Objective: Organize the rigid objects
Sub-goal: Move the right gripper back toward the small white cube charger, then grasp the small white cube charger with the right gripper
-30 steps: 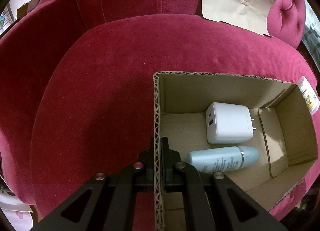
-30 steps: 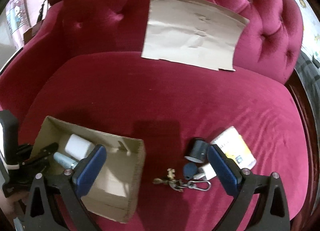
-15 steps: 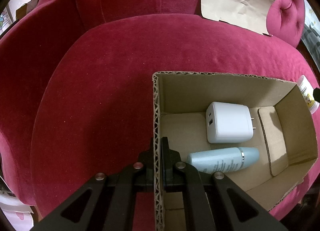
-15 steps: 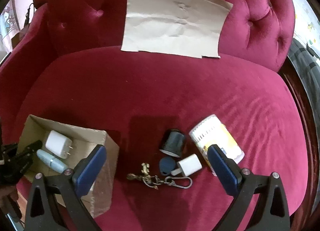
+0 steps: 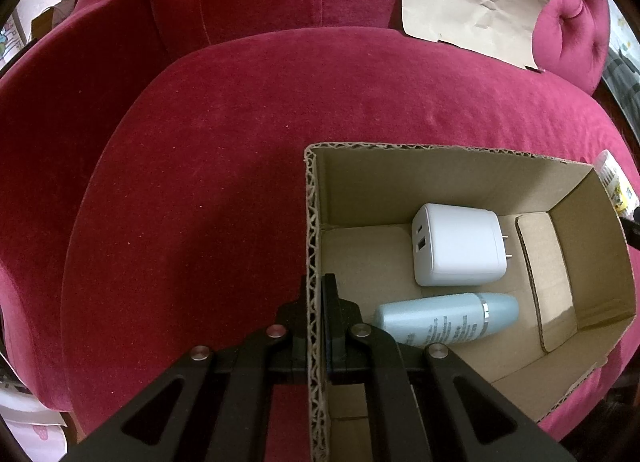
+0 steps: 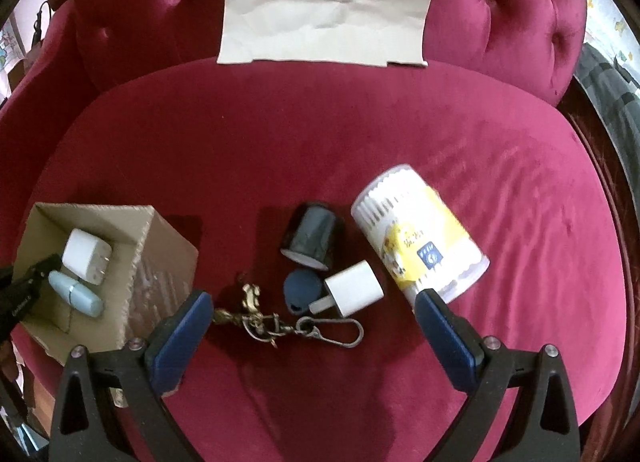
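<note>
Red velvet armchair seat [image 6: 320, 134] carries everything. Left claw [image 5: 316, 302] clenched on the near wall of the open cardboard box [image 5: 440, 178], one finger outside the corrugated edge, one inside. Box sits at the seat's left side in the right wrist view [image 6: 160, 246]. Inside it: white wall charger [image 5: 458, 244] lying flat, pale blue bottle [image 5: 444, 320] on its side just beside it, nearer the claw. Right claw [image 6: 308, 326] released, blue pads spread wide, hanging above the loose items on the seat and touching none. Between the pads: key ring with carabiner [image 6: 292, 326], dark blue fob [image 6: 302, 290], small white plug cube [image 6: 354, 292], fob and cube touching. Behind them a dark cup-shaped piece [image 6: 312, 236] on its side. White and yellow canister [image 6: 420, 236] lies tipped just right of it. Brown paper sheet [image 6: 328, 2] leans on the backrest.
</note>
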The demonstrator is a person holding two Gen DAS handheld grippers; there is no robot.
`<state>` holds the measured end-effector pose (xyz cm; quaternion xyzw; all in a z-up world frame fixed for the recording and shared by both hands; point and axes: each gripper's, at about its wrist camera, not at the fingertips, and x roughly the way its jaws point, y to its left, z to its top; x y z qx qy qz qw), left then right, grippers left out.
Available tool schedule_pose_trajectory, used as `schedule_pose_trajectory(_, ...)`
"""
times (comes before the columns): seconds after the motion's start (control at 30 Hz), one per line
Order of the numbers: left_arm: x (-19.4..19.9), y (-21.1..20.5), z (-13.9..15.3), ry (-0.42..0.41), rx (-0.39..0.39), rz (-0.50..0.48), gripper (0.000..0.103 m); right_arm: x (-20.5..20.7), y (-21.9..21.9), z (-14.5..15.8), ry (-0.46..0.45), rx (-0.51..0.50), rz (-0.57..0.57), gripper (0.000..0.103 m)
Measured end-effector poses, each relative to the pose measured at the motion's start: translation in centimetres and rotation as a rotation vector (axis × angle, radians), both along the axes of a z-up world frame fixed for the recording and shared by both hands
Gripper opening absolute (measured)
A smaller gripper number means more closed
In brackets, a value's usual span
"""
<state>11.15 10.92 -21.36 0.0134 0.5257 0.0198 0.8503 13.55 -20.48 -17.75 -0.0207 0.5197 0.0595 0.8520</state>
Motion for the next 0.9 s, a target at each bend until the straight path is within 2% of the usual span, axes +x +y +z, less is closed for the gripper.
schedule_pose_trajectory(0.63,0.0,0.0,0.1,0.001,0.002,-0.001,0.003,0.1,-0.8,-1.9,0.039,0.036,-0.025,0.102)
schedule_pose_trajectory(0.7,0.0,0.0,0.1,0.001,0.002,-0.001,0.003,0.3,-0.9,-2.1,0.042,0.036,-0.037,0.095)
schedule_pose_trajectory(0.77,0.0,0.0,0.1,0.001,0.003,-0.001,0.003,0.5,-0.9,-2.4,0.048,0.029,-0.047,0.081)
schedule_pose_trajectory(0.9,0.1,0.0,0.0,0.003,0.002,-0.002,0.003,1.1,-0.9,-3.1,0.060,0.022,-0.057,0.071)
